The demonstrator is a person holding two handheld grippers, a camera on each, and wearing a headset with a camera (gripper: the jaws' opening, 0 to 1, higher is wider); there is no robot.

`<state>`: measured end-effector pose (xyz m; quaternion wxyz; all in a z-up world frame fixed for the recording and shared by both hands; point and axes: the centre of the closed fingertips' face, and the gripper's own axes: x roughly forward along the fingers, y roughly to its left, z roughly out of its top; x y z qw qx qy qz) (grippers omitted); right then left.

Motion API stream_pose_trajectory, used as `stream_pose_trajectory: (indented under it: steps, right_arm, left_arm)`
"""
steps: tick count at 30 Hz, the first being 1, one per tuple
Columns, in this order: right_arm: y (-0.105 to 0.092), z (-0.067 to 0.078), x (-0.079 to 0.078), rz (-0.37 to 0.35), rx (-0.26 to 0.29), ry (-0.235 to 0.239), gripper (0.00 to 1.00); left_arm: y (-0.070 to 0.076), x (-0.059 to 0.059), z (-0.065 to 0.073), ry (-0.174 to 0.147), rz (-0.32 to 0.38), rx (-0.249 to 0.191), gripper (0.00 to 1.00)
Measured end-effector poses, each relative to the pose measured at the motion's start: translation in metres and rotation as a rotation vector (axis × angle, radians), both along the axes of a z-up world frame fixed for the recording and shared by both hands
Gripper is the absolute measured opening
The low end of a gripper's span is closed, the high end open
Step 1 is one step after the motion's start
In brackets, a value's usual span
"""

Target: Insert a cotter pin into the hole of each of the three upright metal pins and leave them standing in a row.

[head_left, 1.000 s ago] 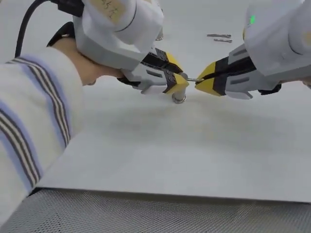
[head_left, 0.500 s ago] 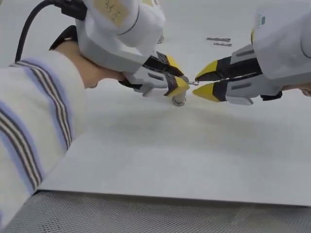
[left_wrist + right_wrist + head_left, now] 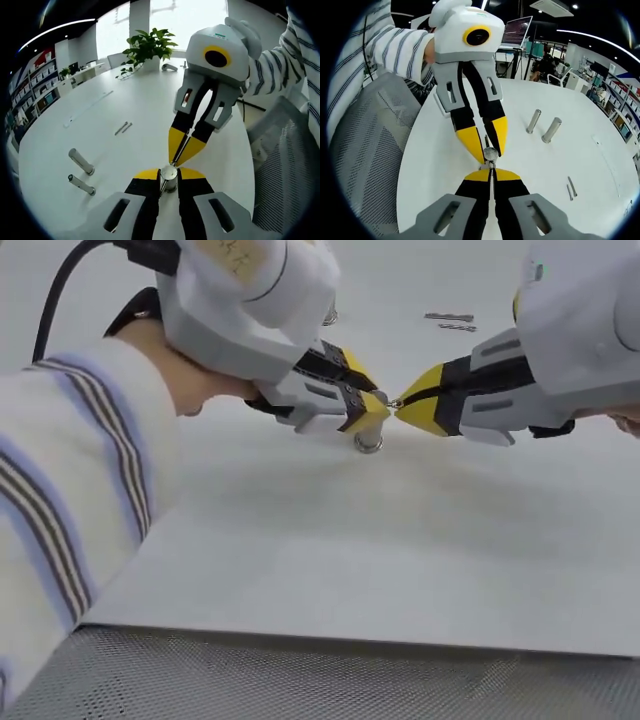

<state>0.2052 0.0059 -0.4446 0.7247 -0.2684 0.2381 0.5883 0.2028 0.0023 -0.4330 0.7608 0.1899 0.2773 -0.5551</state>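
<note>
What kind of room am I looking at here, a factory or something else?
Most likely an open-plan office or lab, not a factory: a large round white table, a leafy green potted plant at its far end, stocked wall shelves, and a lit computer screen in the background.

Left gripper [image 3: 366, 416]: comes in from the left, low over the bench, jaws closed on the upright metal pin [image 3: 169, 174] near its top.
Right gripper [image 3: 404, 407]: comes in from the right, level with the left one; jaws together, apparently pinching a cotter pin [image 3: 491, 184], though the sliver is too thin to be sure.
Tips: the yellow ends of both grippers meet almost point to point.
Left hand [image 3: 185, 380]: wrapped behind its gripper's body.
Left arm: striped sleeve [image 3: 70, 490] reaching forward across the foreground.
Right hand [image 3: 627, 421]: a sliver at the frame edge behind its gripper.
</note>
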Motion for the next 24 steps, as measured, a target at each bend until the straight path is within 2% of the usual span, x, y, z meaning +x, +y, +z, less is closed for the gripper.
stream_pose_trajectory:
  steps: [7,12,14,19,22,24]
  right_arm:
    - [-0.002,0.002,0.0,-0.009,0.002,-0.005,0.0]
    - [-0.005,0.003,0.002,-0.035,0.012,-0.009,0.01]
    - [-0.006,0.003,0.002,-0.056,0.027,-0.004,0.04]
    - [-0.003,0.002,0.0,-0.124,0.104,0.039,0.11]
    - [0.003,0.0,-0.002,-0.186,0.182,0.085,0.17]
    - [0.006,-0.002,-0.004,-0.193,0.208,0.101,0.21]
  left_arm:
    - [0.0,0.001,-0.001,-0.005,0.001,0.0,0.1]
    - [-0.003,-0.003,0.002,-0.032,-0.007,0.007,0.1]
    - [-0.003,-0.004,0.006,-0.043,-0.006,0.003,0.1]
    - [0.003,-0.006,0.014,-0.042,0.022,-0.025,0.2]
    - [0.012,-0.007,0.015,-0.034,0.054,-0.046,0.29]
    - [0.016,-0.009,0.016,-0.034,0.073,-0.062,0.37]
